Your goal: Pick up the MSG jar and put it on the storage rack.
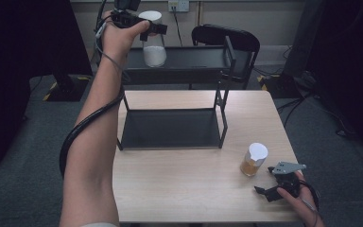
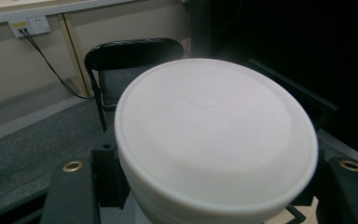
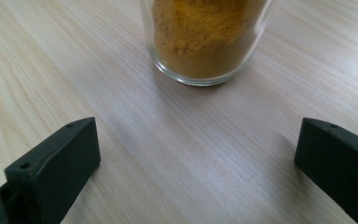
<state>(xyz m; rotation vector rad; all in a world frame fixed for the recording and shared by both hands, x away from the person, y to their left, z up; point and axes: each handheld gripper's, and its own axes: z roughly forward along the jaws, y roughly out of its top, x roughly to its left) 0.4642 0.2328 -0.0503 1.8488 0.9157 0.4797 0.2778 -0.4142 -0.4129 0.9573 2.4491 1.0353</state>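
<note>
At the upper left of the high view, the left gripper [image 1: 147,27] is clenched on a white-lidded jar of white powder [image 1: 154,49], held over the black rack's top shelf [image 1: 189,57]. Lower right, the right gripper [image 1: 270,184] rests on the tabletop [image 1: 179,184], jaws spread and empty, just beside a jar of amber powder [image 1: 254,160].

The high view looks forward and down on the tabletop [image 1: 179,189] from the person's side. The left gripper view rides close above a white lid [image 2: 214,135] (the jar [image 1: 154,40] over the rack [image 1: 175,61] in the high view). The right gripper view sits low, facing the amber jar [image 3: 205,37], shared with the high view [image 1: 254,160].
</note>
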